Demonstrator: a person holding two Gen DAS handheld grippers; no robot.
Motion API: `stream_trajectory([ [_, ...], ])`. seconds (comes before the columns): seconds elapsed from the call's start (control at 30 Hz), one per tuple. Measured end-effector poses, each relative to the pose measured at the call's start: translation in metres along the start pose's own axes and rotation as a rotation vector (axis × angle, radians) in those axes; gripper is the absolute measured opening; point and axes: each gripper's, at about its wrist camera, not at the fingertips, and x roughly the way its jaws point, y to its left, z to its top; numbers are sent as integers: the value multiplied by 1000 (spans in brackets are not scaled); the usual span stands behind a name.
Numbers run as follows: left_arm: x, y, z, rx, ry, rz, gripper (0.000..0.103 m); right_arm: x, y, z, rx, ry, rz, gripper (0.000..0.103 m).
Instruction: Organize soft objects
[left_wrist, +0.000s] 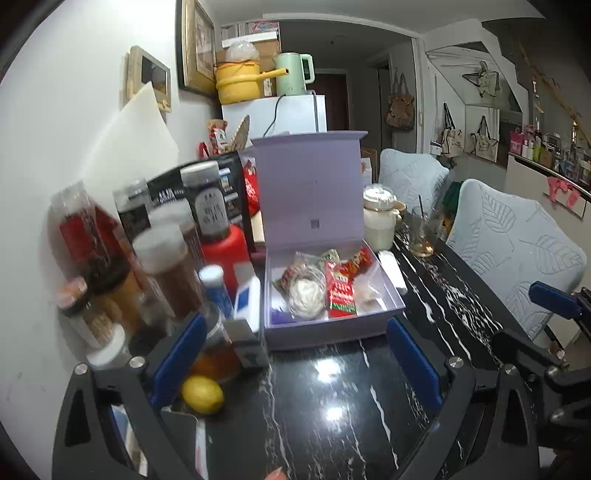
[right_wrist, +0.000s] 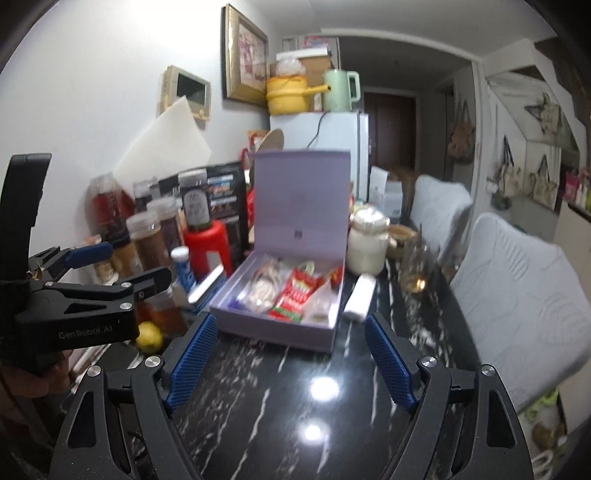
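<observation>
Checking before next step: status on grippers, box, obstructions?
Left gripper open, empty. Right gripper open, empty. Lavender box lid up, snack packets inside. White roll beside box; bare black table in front.

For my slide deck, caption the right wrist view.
Open right hand-held gripper faces a lilac box of snack packets.

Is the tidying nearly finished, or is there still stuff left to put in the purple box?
Partly done, it seems. The purple box stands open with soft packets already inside, like the red snack pack and a clear bag of white stuff. Nothing is in hand: the left gripper and right gripper are both open and empty. Still outside: the white roll beside the box. The lid is not yet closed.
</observation>
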Motion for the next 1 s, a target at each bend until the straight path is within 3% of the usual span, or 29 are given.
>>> stream_trajectory([
  [0.27,5,-1,-17,-29,35,-23,99,11,1,-19,13,44,-2,83],
  [1.0,14,2,-19,-40,60,-19,99,9,-4,-19,7,43,-26,83],
])
